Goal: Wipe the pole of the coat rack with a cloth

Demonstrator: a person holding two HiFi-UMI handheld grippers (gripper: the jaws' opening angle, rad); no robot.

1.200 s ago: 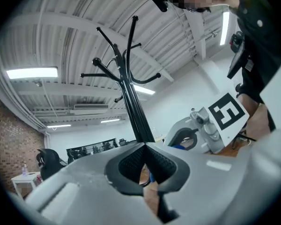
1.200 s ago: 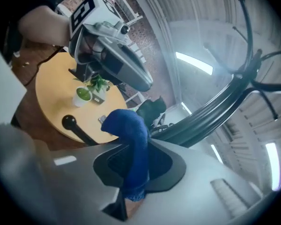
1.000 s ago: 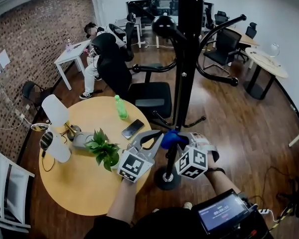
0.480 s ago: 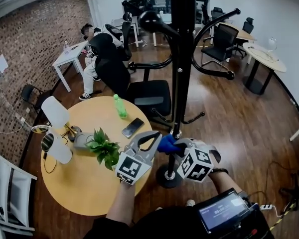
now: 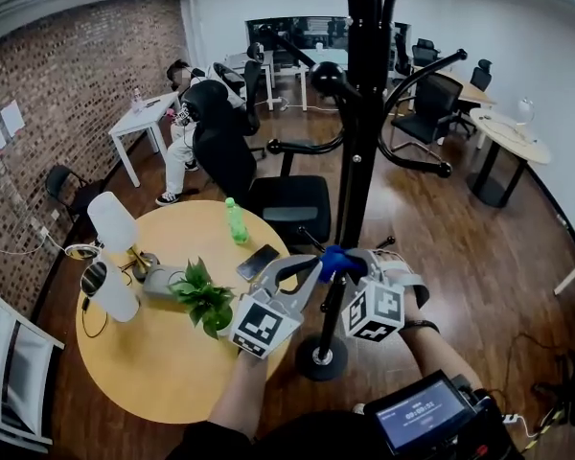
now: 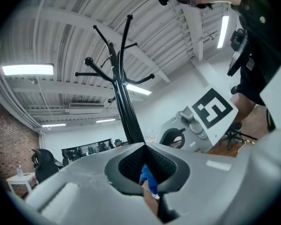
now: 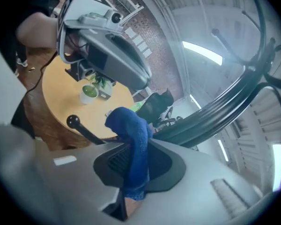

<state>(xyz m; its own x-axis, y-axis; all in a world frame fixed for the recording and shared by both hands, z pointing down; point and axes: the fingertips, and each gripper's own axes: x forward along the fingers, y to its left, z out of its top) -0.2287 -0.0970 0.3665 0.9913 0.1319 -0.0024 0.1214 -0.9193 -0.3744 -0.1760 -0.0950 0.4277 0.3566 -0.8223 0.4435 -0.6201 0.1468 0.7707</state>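
The black coat rack pole (image 5: 361, 151) rises from its round base (image 5: 320, 358) just in front of me. A blue cloth (image 5: 336, 261) is pressed against the pole's lower part, and my right gripper (image 5: 353, 260) is shut on it. In the right gripper view the cloth (image 7: 129, 128) sticks up between the pads of the right gripper (image 7: 133, 143), with the pole (image 7: 215, 121) just beyond. My left gripper (image 5: 311, 264) sits just left of the cloth, jaws shut, tips touching. In the left gripper view the left gripper (image 6: 144, 145) points up along the pole (image 6: 126, 102).
A round wooden table (image 5: 153, 362) stands to the left with a potted plant (image 5: 203, 295), a phone (image 5: 257, 262), a green bottle (image 5: 236, 220) and a white lamp (image 5: 112, 224). A black office chair (image 5: 287, 195) stands behind the rack. A person (image 5: 185, 113) sits farther back. Low hooks (image 5: 383, 242) stick out of the pole.
The right gripper slid the cloth down the pole, then back up; it now sits higher above the base. The left gripper stayed beside it, shut.
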